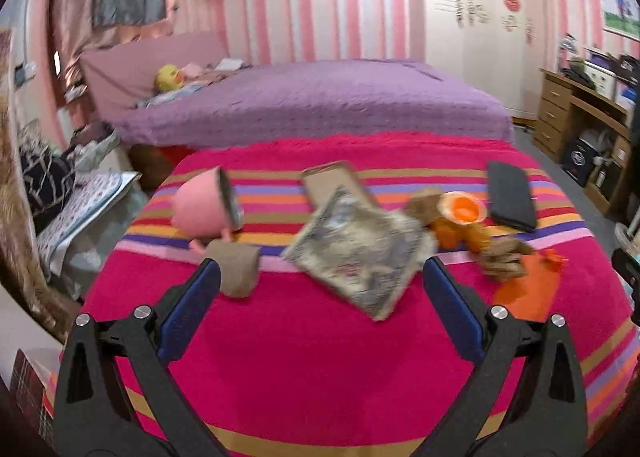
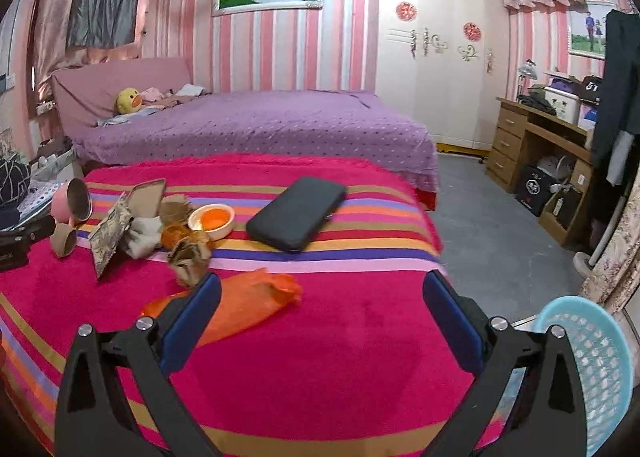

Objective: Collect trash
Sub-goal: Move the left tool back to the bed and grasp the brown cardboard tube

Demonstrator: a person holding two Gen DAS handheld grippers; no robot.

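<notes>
Trash lies on a striped red blanket (image 1: pixel 304 357). A crumpled silver wrapper (image 1: pixel 356 249) lies between the tips of my open, empty left gripper (image 1: pixel 320 277). A cardboard roll (image 1: pixel 238 271) lies by its left finger. Orange peel (image 1: pixel 460 223), brown paper scraps (image 1: pixel 504 257) and an orange plastic bag (image 1: pixel 528 289) lie to the right. In the right wrist view my right gripper (image 2: pixel 322 289) is open and empty, above the blanket, with the orange bag (image 2: pixel 244 305) by its left finger. The wrapper (image 2: pixel 110 235) and peel (image 2: pixel 212 219) sit farther left.
A tipped pink cup (image 1: pixel 204 205) and a flat cardboard piece (image 1: pixel 332 181) lie behind the wrapper. A black case (image 2: pixel 296 213) lies mid-blanket. A light-blue mesh basket (image 2: pixel 592 369) stands at the lower right off the blanket's edge. A purple bed (image 2: pixel 256 125) is behind, a wooden desk (image 2: pixel 532 145) right.
</notes>
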